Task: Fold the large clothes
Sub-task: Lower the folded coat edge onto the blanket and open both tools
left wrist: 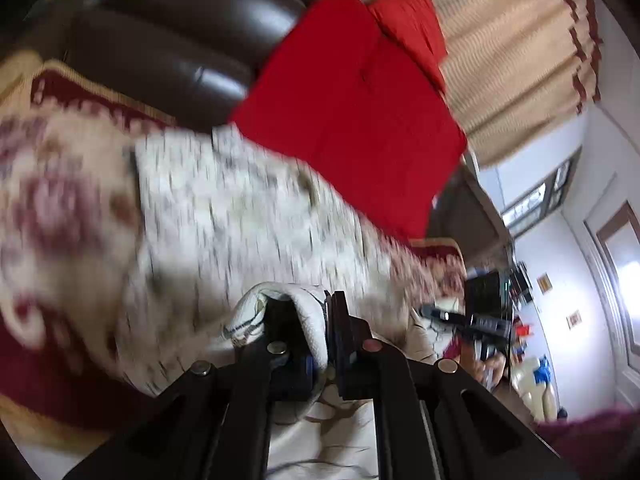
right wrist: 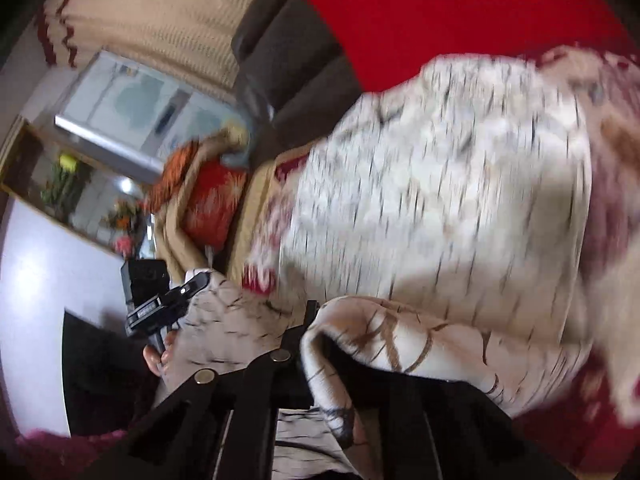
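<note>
A large cream garment (left wrist: 240, 220) with thin dark streaks lies blurred on the sofa's patterned cover. In the left wrist view my left gripper (left wrist: 320, 308) is shut on a bunched white edge of it, the cloth curling over the left finger. In the right wrist view my right gripper (right wrist: 320, 320) is shut on another edge of the garment (right wrist: 440, 200), which drapes over and hides the right finger. Each camera shows the other tool off to the side: the right gripper (left wrist: 472, 320), held by a hand, and the left gripper (right wrist: 176, 300) with cloth trailing from it.
A dark brown leather sofa back (left wrist: 168, 40) rises behind the garment, with red cushions (left wrist: 352, 120) leaning on it. A red and cream patterned cover (left wrist: 48, 200) lies over the seat. A beige curtain (left wrist: 520, 60) hangs beyond. An orange patterned cushion (right wrist: 212, 208) sits at the sofa's end.
</note>
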The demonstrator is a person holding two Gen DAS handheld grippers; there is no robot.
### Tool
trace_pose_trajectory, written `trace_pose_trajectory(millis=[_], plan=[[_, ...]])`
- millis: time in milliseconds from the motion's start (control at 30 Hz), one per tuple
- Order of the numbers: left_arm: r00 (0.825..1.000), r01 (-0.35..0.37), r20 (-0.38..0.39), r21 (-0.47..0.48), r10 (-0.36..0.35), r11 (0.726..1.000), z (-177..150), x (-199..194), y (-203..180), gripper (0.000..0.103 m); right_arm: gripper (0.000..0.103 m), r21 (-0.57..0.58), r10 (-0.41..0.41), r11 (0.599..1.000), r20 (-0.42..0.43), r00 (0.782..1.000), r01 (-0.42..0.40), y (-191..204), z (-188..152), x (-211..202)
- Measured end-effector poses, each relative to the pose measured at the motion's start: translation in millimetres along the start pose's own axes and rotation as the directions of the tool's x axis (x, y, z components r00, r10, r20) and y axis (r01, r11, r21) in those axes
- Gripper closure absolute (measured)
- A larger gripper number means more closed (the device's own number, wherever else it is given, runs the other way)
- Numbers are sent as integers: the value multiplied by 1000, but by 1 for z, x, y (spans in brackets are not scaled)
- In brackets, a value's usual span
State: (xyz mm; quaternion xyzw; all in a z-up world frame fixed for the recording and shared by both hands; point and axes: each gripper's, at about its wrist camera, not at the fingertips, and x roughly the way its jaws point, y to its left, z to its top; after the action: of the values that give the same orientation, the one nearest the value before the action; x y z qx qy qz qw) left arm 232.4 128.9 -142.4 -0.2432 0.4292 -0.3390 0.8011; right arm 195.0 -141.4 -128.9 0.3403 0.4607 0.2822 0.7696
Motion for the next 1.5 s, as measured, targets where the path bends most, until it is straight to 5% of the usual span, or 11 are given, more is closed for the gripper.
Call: trace_pose_trajectory(millis=[200,300,367,467,633,833,1067,1233,1300,1367,1500], plan=[[993,-117,-27,-155,114,981,114,53,67,89,95,181,-85,983,255,963,38,-64,87,-35],[972,-234,-67,-276,224,932,126,82,116,63,93,398,-142,917,265,954,26,-134,105,-39],[972,-225,-12,-345,236,911,120,77,136,50,80,499,-103,866,258,961,-41,-164,100,-37],[979,-134,82,-441,188,887,105,58,158,45,34,519,-91,850,321,943,-95,-179,86,-48],[987,-111,69,-341,142,934,92,52,123,44,26,415,-131,907,434,891,-68,-149,81,-70],[990,-139,-17,-105,138,985,80,96,46,29,26,200,-137,976,248,959,87,-83,89,-11],[835,-541,-109,15,539,841,94,166,68,28,28,200,-284,947,159,945,251,-87,88,34],[881,-467,-45,-242,471,851,124,129,114,28,27,169,-289,951,181,940,260,-68,86,19],[865,-481,21,-250,501,841,128,113,107,28,27,141,-293,953,217,931,267,-63,85,8],[825,-548,41,-181,563,817,123,106,89,28,27,130,-327,944,260,908,302,-58,87,2],[684,-726,16,104,729,679,85,125,43,27,28,143,-400,915,207,893,377,-66,91,18]])
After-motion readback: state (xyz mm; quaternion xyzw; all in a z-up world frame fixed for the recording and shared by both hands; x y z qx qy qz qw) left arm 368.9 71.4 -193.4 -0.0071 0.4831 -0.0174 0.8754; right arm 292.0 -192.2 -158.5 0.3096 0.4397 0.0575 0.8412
